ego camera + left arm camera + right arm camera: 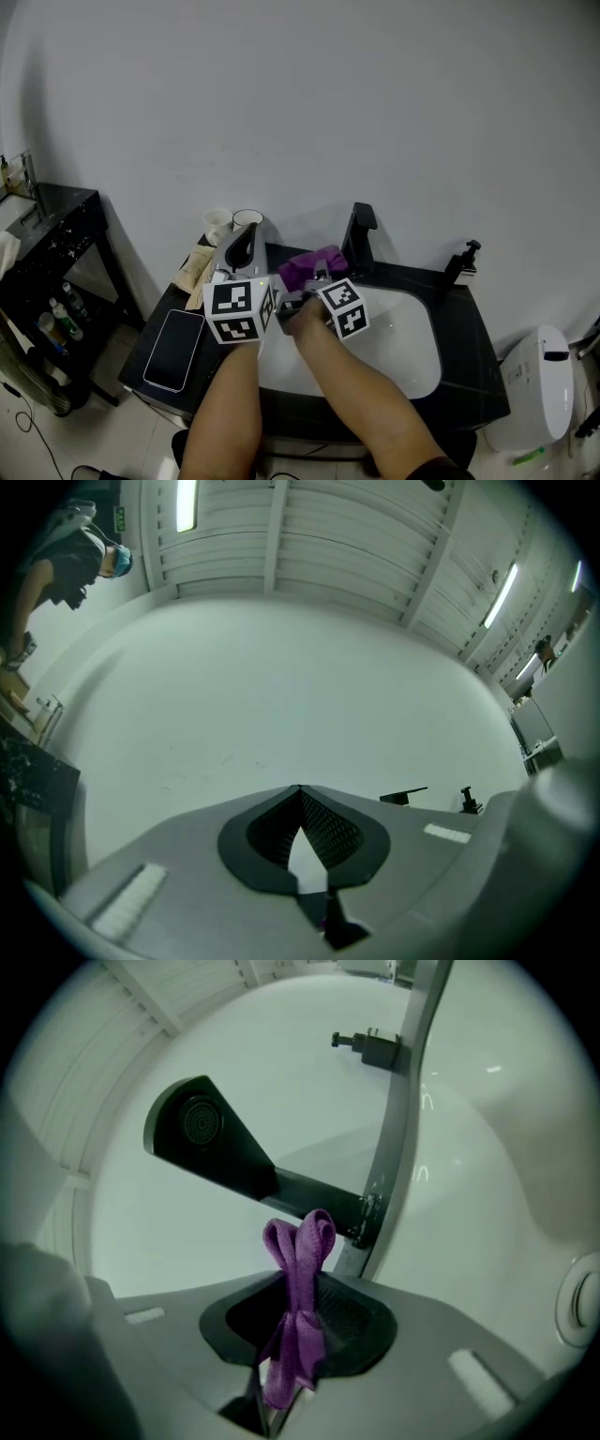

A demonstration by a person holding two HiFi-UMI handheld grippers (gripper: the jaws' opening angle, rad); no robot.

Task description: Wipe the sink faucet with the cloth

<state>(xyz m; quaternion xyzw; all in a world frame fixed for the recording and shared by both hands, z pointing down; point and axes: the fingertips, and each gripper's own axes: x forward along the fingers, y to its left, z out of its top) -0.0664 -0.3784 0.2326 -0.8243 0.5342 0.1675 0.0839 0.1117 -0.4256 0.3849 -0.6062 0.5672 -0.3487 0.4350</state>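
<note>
Purple cloth (300,1237) is pinched between the jaws of your right gripper (302,1283). It is folded into two loops that stand up just in front of the black faucet (220,1152), above the back edge of the white sink (424,323). Your left gripper (300,794) is just beside the right one, its jaws pressed together on nothing and pointing at the white wall (281,686).

cloth (314,264) lower part hidden, side table (56,225) edge-cropped
</note>
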